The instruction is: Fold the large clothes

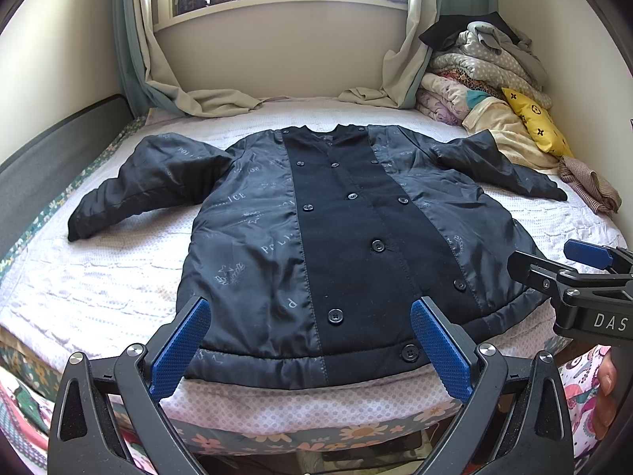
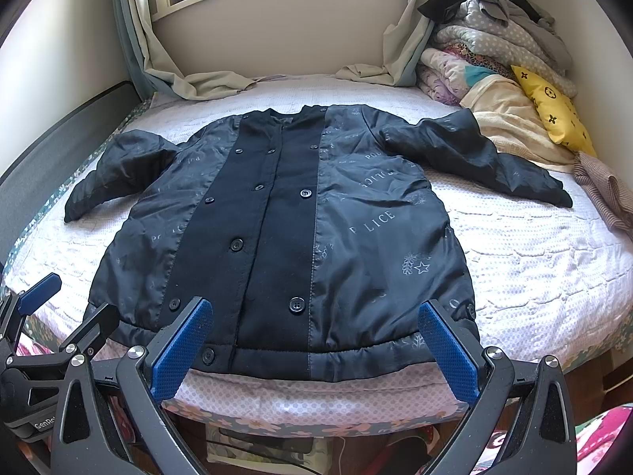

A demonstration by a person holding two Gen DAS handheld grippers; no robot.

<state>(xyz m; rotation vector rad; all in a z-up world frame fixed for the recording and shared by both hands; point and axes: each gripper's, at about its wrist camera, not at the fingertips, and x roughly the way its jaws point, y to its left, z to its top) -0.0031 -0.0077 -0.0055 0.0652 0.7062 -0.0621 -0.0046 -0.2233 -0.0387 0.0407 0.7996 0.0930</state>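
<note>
A dark navy buttoned jacket (image 1: pixel 336 229) (image 2: pixel 285 229) lies flat on the bed, front up, collar toward the window, both sleeves spread out to the sides. Its hem rests near the bed's front edge. My left gripper (image 1: pixel 312 340) hovers open just in front of the hem, blue pads wide apart with nothing between them. My right gripper (image 2: pixel 316 340) is also open over the hem, a little further right. In the left wrist view the right gripper (image 1: pixel 569 273) shows at the right edge; in the right wrist view the left gripper (image 2: pixel 59 308) shows at the left.
The bed has a white quilted cover (image 1: pixel 99 277). A pile of folded bedding (image 1: pixel 486 67) and a yellow cushion (image 1: pixel 534 118) sit at the far right. Curtains (image 1: pixel 190 95) drape onto the bed below the window. A dark headboard (image 1: pixel 47 174) runs along the left.
</note>
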